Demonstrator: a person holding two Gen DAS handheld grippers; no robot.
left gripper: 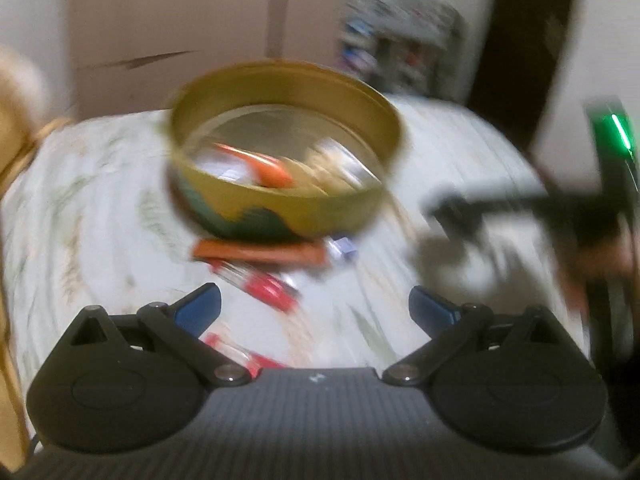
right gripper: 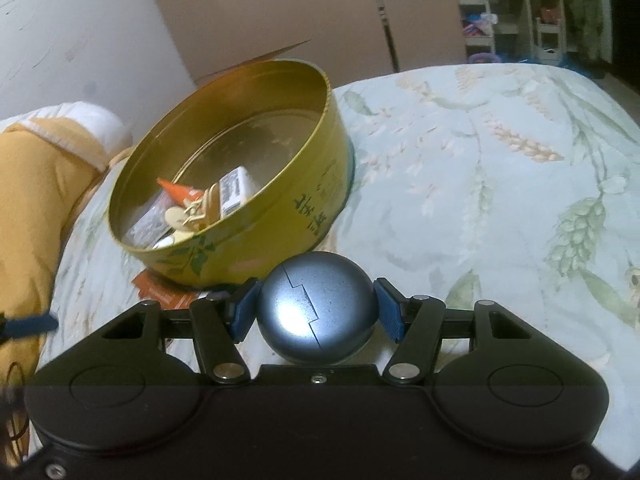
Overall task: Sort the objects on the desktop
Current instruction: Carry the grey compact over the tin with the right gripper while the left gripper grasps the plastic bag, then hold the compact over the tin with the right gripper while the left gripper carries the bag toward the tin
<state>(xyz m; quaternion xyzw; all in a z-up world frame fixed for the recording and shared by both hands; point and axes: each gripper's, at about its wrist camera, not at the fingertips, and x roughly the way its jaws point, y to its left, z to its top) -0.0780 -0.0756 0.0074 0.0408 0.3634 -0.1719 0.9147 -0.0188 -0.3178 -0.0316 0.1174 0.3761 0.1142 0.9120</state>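
Observation:
A round gold tin (right gripper: 280,184) stands on a floral cloth and holds several small items, among them an orange piece (right gripper: 176,192) and a white box (right gripper: 236,190). My right gripper (right gripper: 316,310) is shut on a round blue-grey metallic case (right gripper: 316,312), just in front of the tin. In the blurred left wrist view the tin (left gripper: 280,208) is ahead of my open, empty left gripper (left gripper: 316,306). An orange flat pack (left gripper: 260,254) and red-capped items (left gripper: 264,286) lie between the tin and the left gripper. The right gripper (left gripper: 480,216) shows at the right.
A yellow cushion (right gripper: 36,184) lies left of the tin. A cardboard box (right gripper: 280,12) stands behind it. Shelves with clutter (right gripper: 520,12) are at the back right. The floral cloth (right gripper: 500,184) stretches to the right of the tin.

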